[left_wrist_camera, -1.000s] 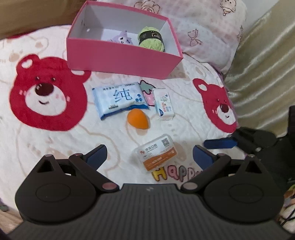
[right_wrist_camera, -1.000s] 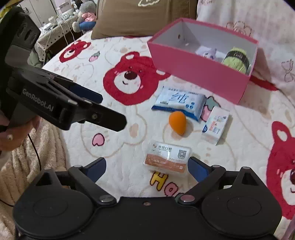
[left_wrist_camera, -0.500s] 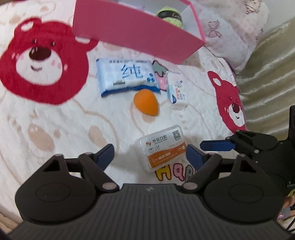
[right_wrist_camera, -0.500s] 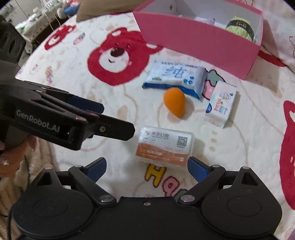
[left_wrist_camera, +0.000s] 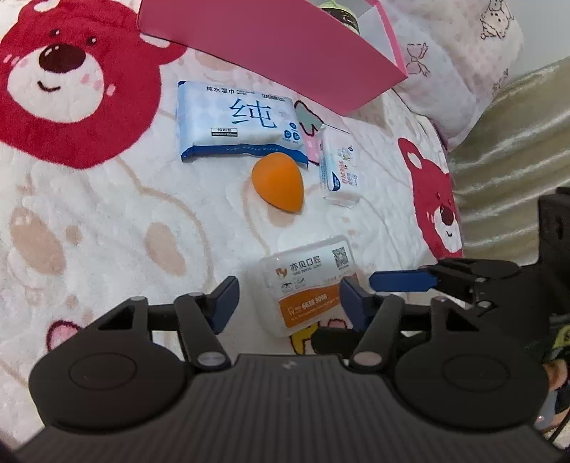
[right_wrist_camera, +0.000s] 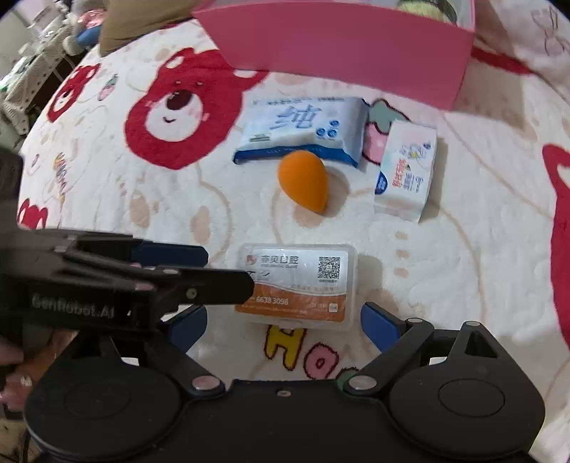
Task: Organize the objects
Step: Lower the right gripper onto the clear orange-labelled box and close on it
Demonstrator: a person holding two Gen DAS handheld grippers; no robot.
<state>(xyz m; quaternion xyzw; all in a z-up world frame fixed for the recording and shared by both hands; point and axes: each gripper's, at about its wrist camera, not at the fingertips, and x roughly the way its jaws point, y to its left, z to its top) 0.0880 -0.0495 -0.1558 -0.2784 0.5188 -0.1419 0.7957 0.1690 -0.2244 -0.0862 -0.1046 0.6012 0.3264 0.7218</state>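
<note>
A clear floss box with an orange label (left_wrist_camera: 307, 285) (right_wrist_camera: 297, 285) lies on the bear blanket. My left gripper (left_wrist_camera: 288, 299) is open, low over the blanket, with the box between its fingers, nearer the right one. My right gripper (right_wrist_camera: 283, 327) is open just in front of the box. An orange sponge egg (left_wrist_camera: 278, 181) (right_wrist_camera: 304, 181), a blue wet-wipe pack (left_wrist_camera: 240, 121) (right_wrist_camera: 302, 130) and a small white tissue pack (left_wrist_camera: 340, 172) (right_wrist_camera: 406, 171) lie beyond. The pink box (left_wrist_camera: 270, 46) (right_wrist_camera: 342, 46) stands at the back with green yarn (left_wrist_camera: 338, 14) showing inside.
The white blanket with red bears (left_wrist_camera: 71, 82) covers the bed. A pillow (left_wrist_camera: 459, 60) lies at the back right, a beige curtain (left_wrist_camera: 516, 149) beyond the right edge. The left gripper's body (right_wrist_camera: 107, 281) crosses the right wrist view at the left.
Both grippers have moved forward and down toward the floss box. The left gripper's fingers now straddle it, and the pink box has slid toward the top of both views.
</note>
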